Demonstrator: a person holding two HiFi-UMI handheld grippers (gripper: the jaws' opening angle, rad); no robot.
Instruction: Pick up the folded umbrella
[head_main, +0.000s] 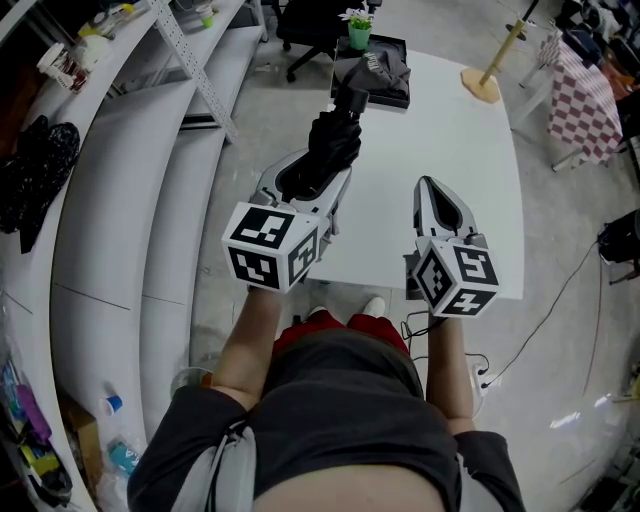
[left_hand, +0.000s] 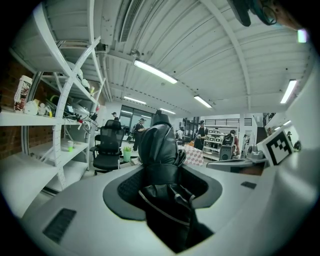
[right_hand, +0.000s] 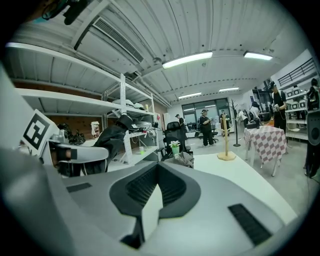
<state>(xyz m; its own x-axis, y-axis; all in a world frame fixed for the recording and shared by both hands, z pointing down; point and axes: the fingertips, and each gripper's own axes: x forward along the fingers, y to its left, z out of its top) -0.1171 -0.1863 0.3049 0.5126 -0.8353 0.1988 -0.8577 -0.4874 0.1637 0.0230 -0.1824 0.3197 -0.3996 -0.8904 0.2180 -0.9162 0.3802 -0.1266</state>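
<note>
Over the near-left edge of the white table (head_main: 455, 150), the head view shows my left gripper (head_main: 322, 187) clamped on the folded umbrella (head_main: 335, 140). Its black bundle sticks out past the jaws toward a dark tray (head_main: 392, 98) at the far end. My right gripper (head_main: 428, 186) hovers over the table well apart from it, carrying nothing. From the left gripper view, the umbrella fills the gap between the jaws, its strap band sitting right at the pads and its rounded end rising above them, so the grip looks firm and fairly central. From the right gripper view, the jaws meet at their tips with only bare tabletop showing through the narrow slit behind them; the umbrella appears off to the side in my other gripper. I judge the grasp step done and the lift to be the step in hand, though I cannot tell for sure that the bundle is clear of the table. What comes next calls for holding the clamp steady and raising the umbrella clear without brushing the tray.
</note>
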